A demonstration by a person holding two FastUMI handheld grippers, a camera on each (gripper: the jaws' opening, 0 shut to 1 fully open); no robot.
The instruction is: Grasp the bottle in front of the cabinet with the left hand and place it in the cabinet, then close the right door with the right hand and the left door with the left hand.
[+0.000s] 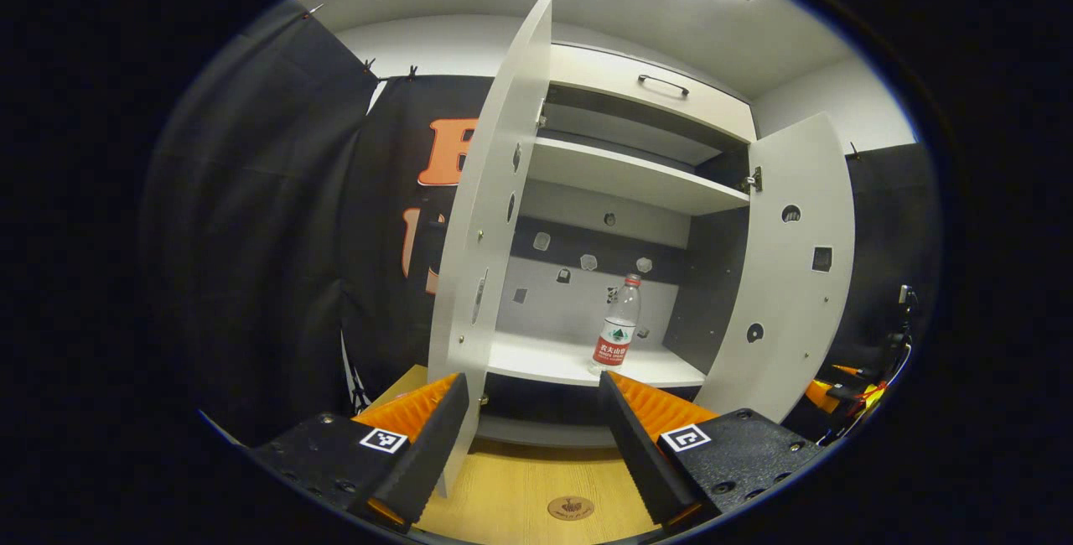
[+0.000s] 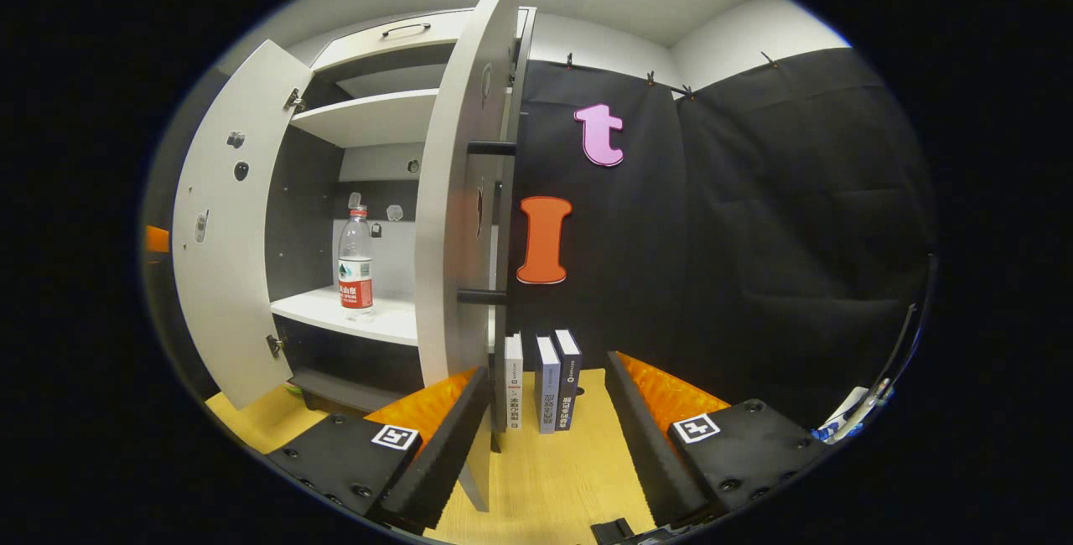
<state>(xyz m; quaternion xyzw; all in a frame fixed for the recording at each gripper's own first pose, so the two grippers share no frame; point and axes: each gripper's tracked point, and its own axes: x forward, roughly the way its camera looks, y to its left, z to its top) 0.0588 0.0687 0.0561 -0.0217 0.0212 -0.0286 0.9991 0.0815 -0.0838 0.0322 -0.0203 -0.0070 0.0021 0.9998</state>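
Note:
A clear water bottle with a red cap and red label stands upright on the lower shelf of the white cabinet. Both doors stand open: the left door and the right door. My left gripper is open in front of the cabinet, holding nothing; the left door's bottom edge hangs just inside its left finger. In the right gripper view the bottle stands on the shelf, past the edge-on right door. My right gripper is open, that door's lower corner beside its left finger.
The cabinet sits on a wooden table. Three books stand upright against the black cloth wall, right of the cabinet. An upper shelf and a top drawer with a handle are above. Cables hang at the far right.

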